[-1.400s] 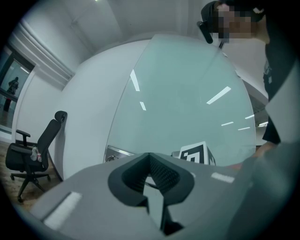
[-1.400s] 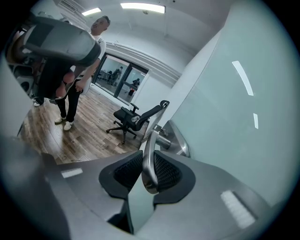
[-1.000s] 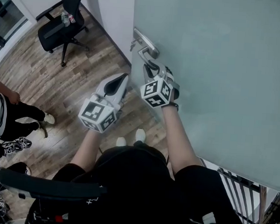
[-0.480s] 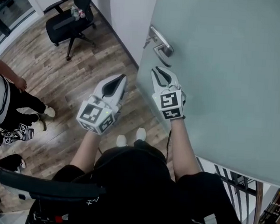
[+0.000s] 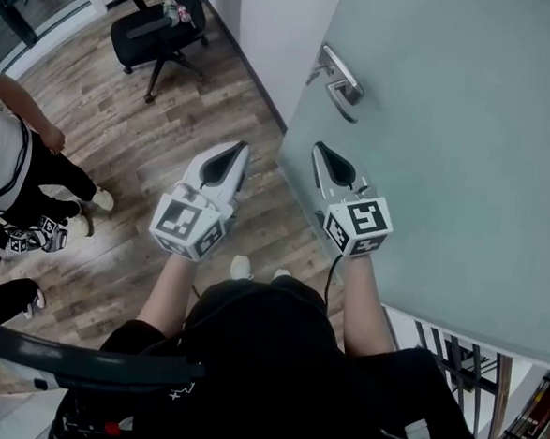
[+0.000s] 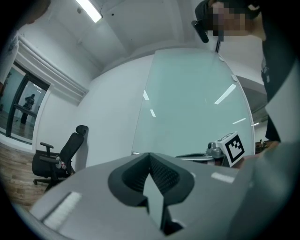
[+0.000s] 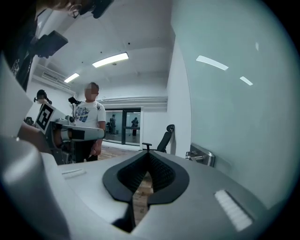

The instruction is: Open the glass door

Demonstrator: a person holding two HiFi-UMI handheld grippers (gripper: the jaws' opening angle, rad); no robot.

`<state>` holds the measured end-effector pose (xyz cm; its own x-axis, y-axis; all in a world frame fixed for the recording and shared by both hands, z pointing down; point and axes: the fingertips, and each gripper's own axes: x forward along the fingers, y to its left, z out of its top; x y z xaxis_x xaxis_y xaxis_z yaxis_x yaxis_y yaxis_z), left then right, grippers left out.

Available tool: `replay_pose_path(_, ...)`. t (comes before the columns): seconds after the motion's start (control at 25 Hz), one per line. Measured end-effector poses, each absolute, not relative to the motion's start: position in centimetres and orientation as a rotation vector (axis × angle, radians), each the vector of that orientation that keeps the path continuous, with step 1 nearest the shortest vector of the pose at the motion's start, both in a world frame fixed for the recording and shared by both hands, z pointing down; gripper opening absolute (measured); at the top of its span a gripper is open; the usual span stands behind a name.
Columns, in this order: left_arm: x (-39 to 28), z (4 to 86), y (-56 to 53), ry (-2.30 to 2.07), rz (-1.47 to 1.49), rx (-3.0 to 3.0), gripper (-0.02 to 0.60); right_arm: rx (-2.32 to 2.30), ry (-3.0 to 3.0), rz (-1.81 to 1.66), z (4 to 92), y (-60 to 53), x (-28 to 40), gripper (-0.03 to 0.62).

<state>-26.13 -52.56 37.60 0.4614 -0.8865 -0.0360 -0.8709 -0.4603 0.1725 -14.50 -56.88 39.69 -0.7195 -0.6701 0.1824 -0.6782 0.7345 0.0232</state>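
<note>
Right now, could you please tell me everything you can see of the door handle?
The door handle is a silver metal lever on a rectangular plate, mounted near the free edge of the frosted glass door. Its lever lies along the door face. Nothing touches it: the right gripper, whose jaws have just closed on nothing, is apart from it.

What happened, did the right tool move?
Yes. The right tool backed off the door handle toward the person, and its jaws just closed on nothing.

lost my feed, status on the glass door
Left claw shut, empty. Right claw just closed, empty, off the handle. Glass door looks ajar. Office chair beyond, not blocking.
</note>
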Motion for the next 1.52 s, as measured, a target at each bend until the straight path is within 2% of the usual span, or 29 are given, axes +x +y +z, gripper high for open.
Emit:
replay_pose_path(0.76,-18.9,37.0,-46.1,-1.692,-0.134,2.530,0.000,0.999,-2.824,0.087,39.5,-49.7,-5.9,0.002)
replay_pose_path(1.52,-17.1,36.7,-45.5,-1.708,-0.141,2.536,0.000,0.981,-2.837,0.056,39.3,-49.3,-4.5,0.002)
